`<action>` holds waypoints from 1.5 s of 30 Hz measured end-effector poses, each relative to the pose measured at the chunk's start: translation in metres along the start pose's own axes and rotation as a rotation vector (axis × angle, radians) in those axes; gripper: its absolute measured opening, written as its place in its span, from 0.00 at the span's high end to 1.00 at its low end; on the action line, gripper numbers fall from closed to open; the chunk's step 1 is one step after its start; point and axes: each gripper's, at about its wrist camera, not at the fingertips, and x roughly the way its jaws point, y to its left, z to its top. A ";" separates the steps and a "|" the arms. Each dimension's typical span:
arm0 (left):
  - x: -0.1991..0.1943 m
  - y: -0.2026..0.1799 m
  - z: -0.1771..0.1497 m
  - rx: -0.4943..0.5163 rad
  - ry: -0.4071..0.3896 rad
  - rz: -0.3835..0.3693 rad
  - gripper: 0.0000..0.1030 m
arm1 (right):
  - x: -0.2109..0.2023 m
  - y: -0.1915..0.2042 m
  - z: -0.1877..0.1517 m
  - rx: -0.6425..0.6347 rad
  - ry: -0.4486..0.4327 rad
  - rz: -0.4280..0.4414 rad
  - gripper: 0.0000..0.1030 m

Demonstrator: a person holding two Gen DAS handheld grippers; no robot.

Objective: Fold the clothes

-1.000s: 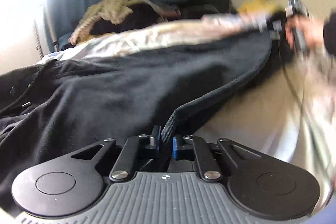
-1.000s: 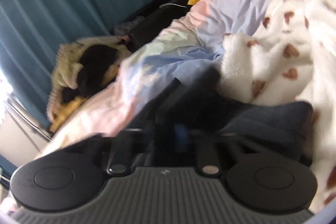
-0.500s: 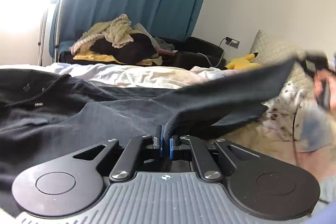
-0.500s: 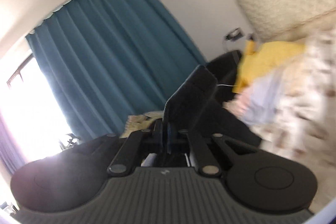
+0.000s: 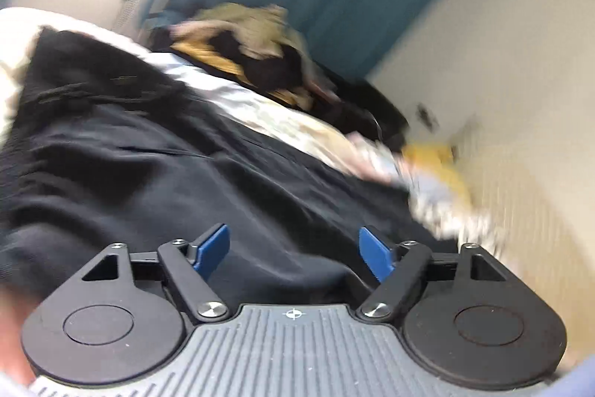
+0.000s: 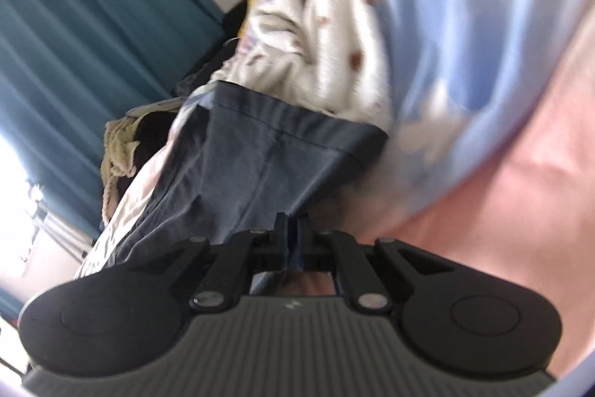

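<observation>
Black garment [image 5: 178,173] is lying spread over the bed under the left gripper [image 5: 293,250], whose jaws are gaping wide and empty, while the right gripper [image 6: 292,233] is pinching its hem, seemingly to carry the fold.

Matt dark cloth garment [image 5: 156,166]; fleecy spotted blanket [image 6: 334,25].

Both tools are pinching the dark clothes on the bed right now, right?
Not quite. The left tool is open, its blue fingers spread apart over the dark garment, as the left wrist view shows. Only the right tool is shut on the garment.
</observation>
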 end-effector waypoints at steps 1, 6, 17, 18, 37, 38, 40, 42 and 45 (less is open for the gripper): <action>-0.015 0.019 0.006 -0.083 0.001 0.023 0.14 | 0.002 0.002 0.002 -0.006 0.000 0.003 0.91; -0.054 0.110 0.009 -0.461 0.053 0.261 0.14 | 0.002 0.001 0.003 0.011 0.006 0.059 0.89; 0.022 0.163 0.028 -0.671 0.190 0.259 0.16 | 0.002 -0.002 -0.001 0.065 -0.013 0.069 0.62; 0.032 0.164 0.030 -0.658 0.212 0.279 0.21 | 0.005 -0.002 -0.001 0.072 -0.015 0.072 0.62; -0.056 0.169 0.043 -0.524 -0.063 0.239 0.83 | -0.055 0.026 0.013 -0.029 -0.082 0.049 0.96; -0.052 0.175 0.039 -0.524 -0.042 0.251 0.83 | -0.052 0.017 0.005 -0.024 -0.045 0.013 0.96; -0.043 0.183 0.032 -0.507 -0.008 0.276 0.83 | -0.039 0.000 -0.015 -0.017 0.033 -0.070 0.96; -0.037 0.188 0.027 -0.477 0.000 0.293 0.80 | -0.029 -0.014 -0.030 -0.019 0.084 -0.121 0.95; -0.038 0.183 0.026 -0.405 0.001 0.300 0.70 | -0.032 -0.019 -0.033 -0.001 0.060 -0.095 0.92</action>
